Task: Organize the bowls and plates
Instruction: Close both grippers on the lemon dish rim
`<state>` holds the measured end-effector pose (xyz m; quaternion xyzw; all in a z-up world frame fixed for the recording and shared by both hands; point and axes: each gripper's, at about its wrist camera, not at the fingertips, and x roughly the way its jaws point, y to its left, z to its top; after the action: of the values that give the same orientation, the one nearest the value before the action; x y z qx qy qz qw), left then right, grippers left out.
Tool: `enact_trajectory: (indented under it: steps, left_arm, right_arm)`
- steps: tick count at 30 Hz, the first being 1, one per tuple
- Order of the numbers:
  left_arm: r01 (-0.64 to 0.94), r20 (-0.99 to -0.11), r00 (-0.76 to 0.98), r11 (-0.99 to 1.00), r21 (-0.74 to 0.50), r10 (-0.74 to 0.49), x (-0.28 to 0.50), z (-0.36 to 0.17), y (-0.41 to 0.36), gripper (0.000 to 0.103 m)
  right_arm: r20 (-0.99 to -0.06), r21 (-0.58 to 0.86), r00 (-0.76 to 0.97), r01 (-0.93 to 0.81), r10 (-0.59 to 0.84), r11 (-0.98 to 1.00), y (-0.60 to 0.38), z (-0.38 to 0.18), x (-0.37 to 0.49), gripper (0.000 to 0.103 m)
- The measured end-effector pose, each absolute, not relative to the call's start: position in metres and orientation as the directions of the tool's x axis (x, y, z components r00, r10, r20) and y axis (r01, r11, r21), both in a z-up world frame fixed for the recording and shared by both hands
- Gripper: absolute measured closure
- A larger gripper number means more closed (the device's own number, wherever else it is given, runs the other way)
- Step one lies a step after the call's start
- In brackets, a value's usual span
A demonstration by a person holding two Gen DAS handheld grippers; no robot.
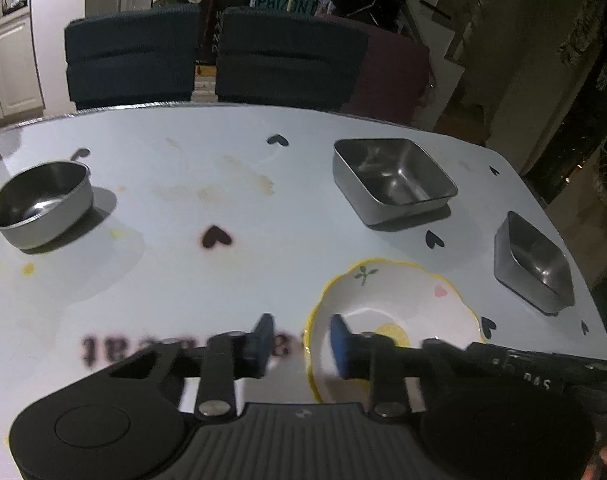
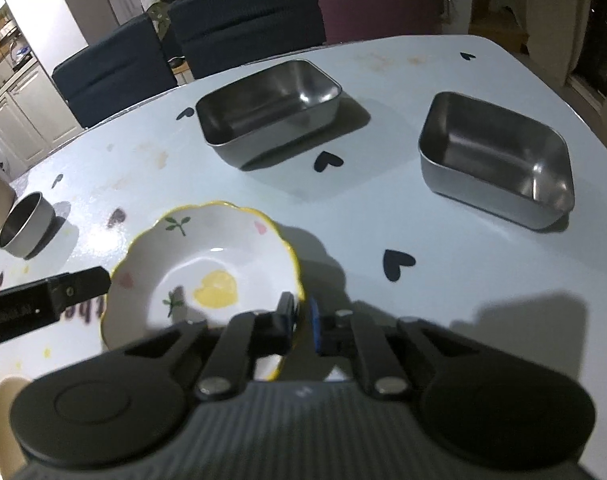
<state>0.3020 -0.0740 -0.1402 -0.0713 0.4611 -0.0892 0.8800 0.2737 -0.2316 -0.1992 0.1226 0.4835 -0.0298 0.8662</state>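
A white ceramic bowl with a wavy yellow rim [image 1: 399, 312] [image 2: 207, 268] sits near the front of the white table [image 1: 223, 280]. My left gripper [image 1: 301, 340] is open, its jaws straddling the bowl's left rim. My right gripper [image 2: 301, 320] is shut on the bowl's right rim. Two square steel trays stand further back, one [image 1: 391, 178] [image 2: 269, 110] behind the bowl, the other [image 1: 533, 264] [image 2: 495, 160] to the right. A round steel bowl [image 1: 43, 204] [image 2: 25, 226] stands at the far left.
Dark blue chairs [image 1: 207, 56] [image 2: 183, 36] and a maroon chair [image 1: 391, 76] stand along the table's far edge. The table's right edge [image 1: 575, 248] runs close to the right tray. Black heart prints and stains mark the tabletop.
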Motion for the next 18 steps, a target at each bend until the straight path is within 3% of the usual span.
enact_trajectory:
  steps: [11,14,18]
  left_arm:
    - [0.123,-0.837,0.5,0.975,-0.184,-0.221,0.308,-0.153,-0.087,0.085]
    - [0.125,-0.851,0.486,0.98,-0.156,-0.198,0.309,-0.158,-0.09,0.093]
    - [0.113,-0.854,0.482,0.981,-0.16,-0.195,0.312,-0.162,-0.089,0.094]
  right_arm:
    - [-0.868,0.153,0.493,0.165,0.053,0.974,-0.225,-0.204,0.28,0.092]
    - [-0.873,0.153,0.485,0.16,0.058,0.975,-0.225,-0.205,0.281,0.092]
    - [-0.876,0.164,0.476,0.157,0.071,0.974,-0.226,-0.209,0.282,0.091]
